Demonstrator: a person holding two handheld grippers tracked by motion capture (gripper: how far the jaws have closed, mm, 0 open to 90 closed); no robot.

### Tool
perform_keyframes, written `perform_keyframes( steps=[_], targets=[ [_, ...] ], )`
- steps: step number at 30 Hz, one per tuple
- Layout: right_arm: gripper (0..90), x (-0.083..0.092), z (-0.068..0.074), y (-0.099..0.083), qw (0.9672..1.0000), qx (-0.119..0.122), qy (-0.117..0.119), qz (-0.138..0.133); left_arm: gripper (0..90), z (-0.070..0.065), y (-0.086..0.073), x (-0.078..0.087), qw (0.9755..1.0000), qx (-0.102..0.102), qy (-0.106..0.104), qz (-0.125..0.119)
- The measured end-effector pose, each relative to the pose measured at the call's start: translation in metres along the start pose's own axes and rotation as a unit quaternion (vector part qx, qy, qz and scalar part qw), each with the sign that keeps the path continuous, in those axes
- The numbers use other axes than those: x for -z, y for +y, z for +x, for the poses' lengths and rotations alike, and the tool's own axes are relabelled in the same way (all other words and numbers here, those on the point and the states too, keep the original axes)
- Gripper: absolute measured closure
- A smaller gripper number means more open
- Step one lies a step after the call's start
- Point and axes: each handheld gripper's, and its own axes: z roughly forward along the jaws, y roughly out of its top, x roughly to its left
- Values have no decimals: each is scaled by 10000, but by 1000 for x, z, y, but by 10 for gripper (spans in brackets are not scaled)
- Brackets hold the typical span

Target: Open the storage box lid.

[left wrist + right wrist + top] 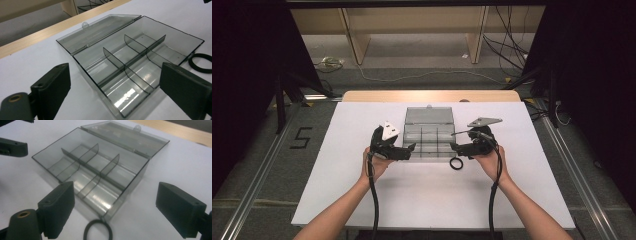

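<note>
High view: the open box (429, 136) lies mid-worktop (362, 200), lid laid back toward 12 o'clock, left gripper (411, 148) at its 9, right gripper (455, 147) at its 3, both empty and gaping; left gripper view: compartments bare; right gripper view: ring (97, 230) touches the near corner, free worktop around.

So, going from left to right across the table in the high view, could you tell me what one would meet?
Left gripper → open clear compartment box → black ring → right gripper's body in the person's right hand. The ring lies just below the right gripper's tips, so their order is close.
</note>
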Motion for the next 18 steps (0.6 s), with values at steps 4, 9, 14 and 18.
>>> perform_keyframes(
  steps=[4,9,14,18],
  targets=[
    [158,11,-4,-9,9999,-100,23,-29,84,-2,-3,5,10000,-44,-25,35],
    [155,24,-3,-18,9999,-154,12,-75,79,-6,-4,7,9999,-57,-93,25],
    [121,31,2,-25,9999,-55,65,-63,71,-9,-1,9,9999,-123,-115,1],
    [86,36,4,-31,9999,-26,114,8,65,-13,-2,10,9998,-155,-157,9]
  ],
)
